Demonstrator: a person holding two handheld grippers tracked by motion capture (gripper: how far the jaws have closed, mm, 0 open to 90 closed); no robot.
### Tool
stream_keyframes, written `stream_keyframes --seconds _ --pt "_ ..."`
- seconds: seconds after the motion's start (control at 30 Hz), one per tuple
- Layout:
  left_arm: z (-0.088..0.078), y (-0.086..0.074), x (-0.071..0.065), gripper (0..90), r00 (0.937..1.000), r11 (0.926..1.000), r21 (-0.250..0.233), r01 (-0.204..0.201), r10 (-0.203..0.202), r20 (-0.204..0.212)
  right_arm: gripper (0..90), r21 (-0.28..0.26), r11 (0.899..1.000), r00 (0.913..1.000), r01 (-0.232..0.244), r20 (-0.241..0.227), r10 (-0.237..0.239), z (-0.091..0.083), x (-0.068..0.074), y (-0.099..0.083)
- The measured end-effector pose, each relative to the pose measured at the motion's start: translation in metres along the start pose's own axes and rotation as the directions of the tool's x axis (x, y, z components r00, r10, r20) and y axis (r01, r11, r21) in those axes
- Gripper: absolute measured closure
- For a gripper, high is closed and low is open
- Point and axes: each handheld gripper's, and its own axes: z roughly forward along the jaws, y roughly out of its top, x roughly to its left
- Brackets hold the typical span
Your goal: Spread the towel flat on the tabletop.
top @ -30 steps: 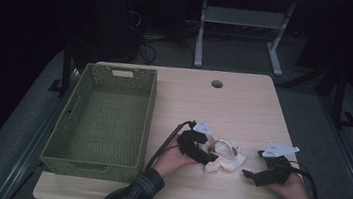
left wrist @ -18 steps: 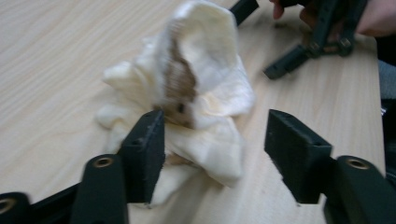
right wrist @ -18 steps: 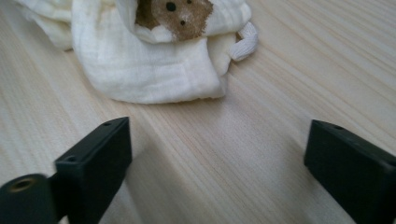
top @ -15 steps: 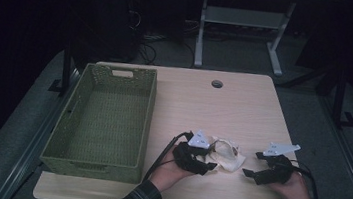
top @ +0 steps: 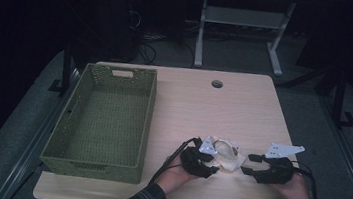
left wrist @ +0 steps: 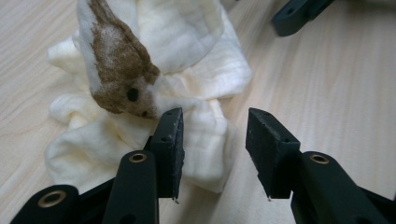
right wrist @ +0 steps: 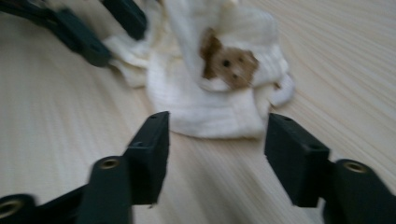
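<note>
High view: a crumpled cream cloth (top: 226, 154) with a brown animal print lies on the wooden table (top: 243, 112) near its front edge, between the left gripper (top: 209, 166) and the right gripper (top: 247, 169), which come at it from opposite sides. The green woven basket (top: 107, 119) at the table's left stands empty, so by the look of it the job is at its start: the cloth is neither lifted nor spread, and a grasp has yet to land. Bare tabletop runs behind the cloth up to a round cable hole (top: 217, 84); the front edge sits close under the hands, and the basket's wall is well apart to the left.

Left gripper view: the black fingers (left wrist: 169, 144) have just been closing and stand part-way apart; one lies against a fold of the cloth (left wrist: 140, 93), the other over bare wood, nothing pinched between them. A finger of the other gripper (left wrist: 296, 14) shows at the top.

Right gripper view: slightly blurred, its fingers (right wrist: 152, 149) have also just been closing, released and short of the cloth (right wrist: 219, 79), whose near hem lies just ahead. The left gripper's fingers (right wrist: 86, 32) reach in at upper left
</note>
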Motion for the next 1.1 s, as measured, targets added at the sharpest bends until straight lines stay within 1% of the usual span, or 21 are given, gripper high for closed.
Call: stream_keyframes --seconds 0.1,0.17,0.2,0.23,0.27,0.37,0.4,0.53,0.57,0.6,0.7,0.8,0.83,0.87,0.97,1.1 --pt "0.003 -0.001 0.003 60.9 0.9999 0.9998 0.012 0.014 -0.014 -0.008 50.6 -0.016 1.000 0.9988 0.014 -0.046 -0.015 0.000 0.004 0.004" --pt "0.003 -0.001 0.003 64.0 0.9994 0.9994 0.004 0.034 -0.034 -0.011 53.4 -0.009 1.000 0.9978 0.022 -0.063 -0.023 0.002 0.007 0.006" --pt "0.003 -0.001 0.005 66.0 0.9994 0.9994 0.013 0.033 -0.033 -0.012 54.6 -0.006 1.000 0.9973 0.024 -0.070 -0.024 0.004 0.009 0.006" --pt "0.004 -0.001 0.005 67.6 0.9990 0.9990 0.008 0.044 -0.044 -0.009 55.5 -0.003 1.000 0.9961 0.030 -0.083 -0.030 0.007 0.011 0.008" --pt "0.003 -0.001 0.007 68.9 0.9992 0.9991 0.018 0.039 -0.039 -0.011 56.1 -0.001 0.999 0.9957 0.032 -0.087 -0.032 0.009 0.012 0.009" --pt "0.003 -0.001 0.008 73.7 0.9988 0.9986 0.022 0.048 -0.048 -0.009 60.1 0.008 0.999 0.9941 0.045 -0.099 -0.044 0.017 0.015 0.012" --pt "0.004 -0.001 0.009 75.0 0.9983 0.9981 0.018 0.058 -0.058 -0.007 61.0 0.009 0.999 0.9936 0.047 -0.103 -0.046 0.018 0.015 0.013" --pt "0.004 0.000 0.010 79.6 0.9983 0.9982 0.019 0.058 -0.058 -0.004 64.9 0.018 0.998 0.9910 0.058 -0.122 -0.055 0.026 0.017 0.018" --pt "0.004 0.001 0.009 80.4 0.9981 0.9980 0.015 0.062 -0.062 -0.004 65.5 0.019 0.998 0.9909 0.060 -0.122 -0.057 0.027 0.018 0.018" --pt "0.003 0.001 0.010 80.7 0.9986 0.9983 0.023 0.053 -0.053 -0.002 66.3 0.021 0.998 0.9905 0.064 -0.124 -0.061 0.029 0.018 0.019" --pt "0.003 0.001 0.010 81.6 0.9981 0.9980 0.014 0.061 -0.061 0.000 70.2 0.033 0.996 0.9905 0.080 -0.115 -0.075 0.035 0.019 0.021" --pt "0.001 0.001 0.011 82.1 0.9976 0.9976 0.006 0.070 -0.070 0.005 79.2 0.058 0.993 0.9900 0.102 -0.104 -0.095 0.040 0.021 0.023" --pt "0.001 0.001 0.011 82.1 0.9973 0.9973 0.002 0.073 -0.073 0.008 84.9 0.068 0.992 0.9900 0.106 -0.101 -0.099 0.043 0.021 0.023" --pt "0.000 0.001 0.011 82.2 0.9970 0.9970 -0.003 0.077 -0.077 0.012 88.0 0.073 0.992 0.9900 0.107 -0.100 -0.099 0.044 0.021 0.023" --pt "-0.005 0.002 0.013 82.2 0.9971 0.9971 -0.014 0.076 -0.075 0.010 89.3 0.073 0.992 0.9896 0.106 -0.105 -0.098 0.043 0.020 0.025" --pt "-0.014 0.001 0.018 82.2 0.9946 0.9935 -0.048 0.104 -0.103 0.013 89.8 0.049 0.994 0.9914 0.097 -0.094 -0.092 0.034 0.015 0.027"
